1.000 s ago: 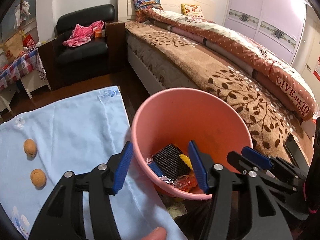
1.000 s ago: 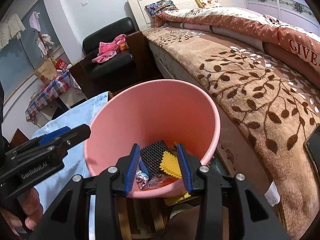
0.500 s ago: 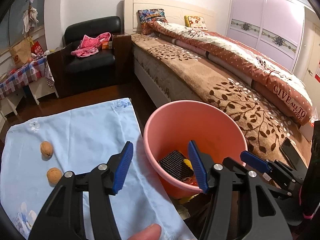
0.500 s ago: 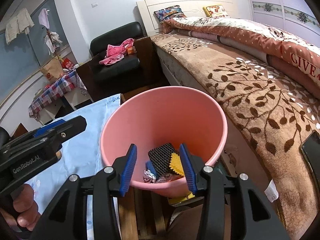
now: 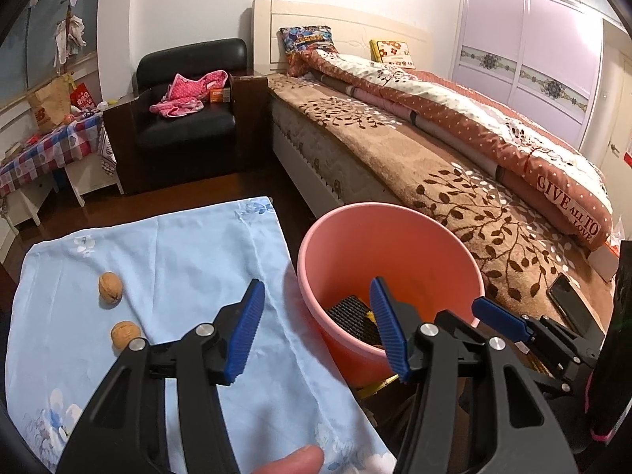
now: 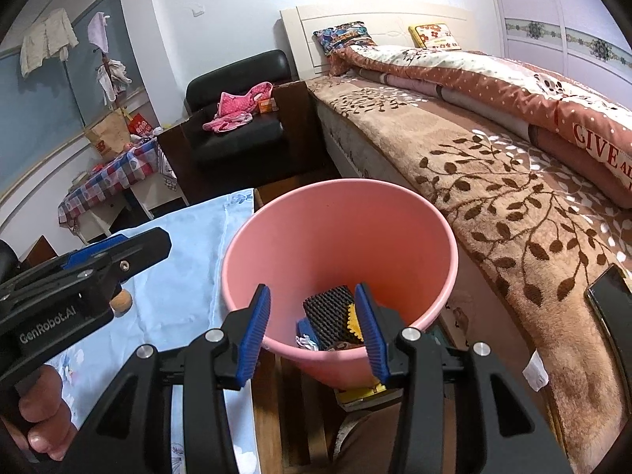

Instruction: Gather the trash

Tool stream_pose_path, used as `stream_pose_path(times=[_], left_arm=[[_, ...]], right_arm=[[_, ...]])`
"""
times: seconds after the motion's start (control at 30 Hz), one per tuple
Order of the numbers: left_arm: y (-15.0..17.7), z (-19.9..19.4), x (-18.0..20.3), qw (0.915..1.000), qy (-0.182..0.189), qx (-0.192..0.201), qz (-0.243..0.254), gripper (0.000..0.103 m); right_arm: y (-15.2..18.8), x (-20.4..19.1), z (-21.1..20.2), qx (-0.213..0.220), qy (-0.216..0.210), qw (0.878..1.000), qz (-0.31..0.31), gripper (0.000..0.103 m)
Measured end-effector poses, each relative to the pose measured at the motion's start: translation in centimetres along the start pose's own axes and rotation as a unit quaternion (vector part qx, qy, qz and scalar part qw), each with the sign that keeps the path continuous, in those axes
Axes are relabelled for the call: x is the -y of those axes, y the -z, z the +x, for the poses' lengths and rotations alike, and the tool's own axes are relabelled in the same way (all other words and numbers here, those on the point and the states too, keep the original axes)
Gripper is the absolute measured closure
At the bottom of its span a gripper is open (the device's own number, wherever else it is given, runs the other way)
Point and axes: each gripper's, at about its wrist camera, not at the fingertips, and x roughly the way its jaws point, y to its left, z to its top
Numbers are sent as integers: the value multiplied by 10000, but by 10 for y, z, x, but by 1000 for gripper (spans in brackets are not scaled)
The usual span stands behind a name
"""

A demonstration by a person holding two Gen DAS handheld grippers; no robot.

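Both grippers, left (image 5: 314, 330) and right (image 6: 312, 330), hang empty with jaws apart over the bin (image 6: 395, 213) (trash already inside); two walnuts (image 5: 110, 284) remain at nine o'clock on the cloth (image 5: 177, 252).

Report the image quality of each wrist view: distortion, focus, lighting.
Left wrist view: fisheye bends the bed and wardrobe, corners are vignetted black; pink bin and walnuts sharp, warm indoor light. Right wrist view: same curvature and dark corners; bin contents in shade, no motion blur or strong glare.
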Motion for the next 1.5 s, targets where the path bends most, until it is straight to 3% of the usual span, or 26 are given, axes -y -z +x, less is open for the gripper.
stream_pose_path(times=[0.77,1.5], left_arm=[[4,-13,-5,9999,14,103,-21,52],[8,-5,-12,9999,22,-63,-89,52]], right_arm=[[3,-10,-10,47,26,10000,-54,59],[-1,-10,-4,37,77,9999,-60,59]])
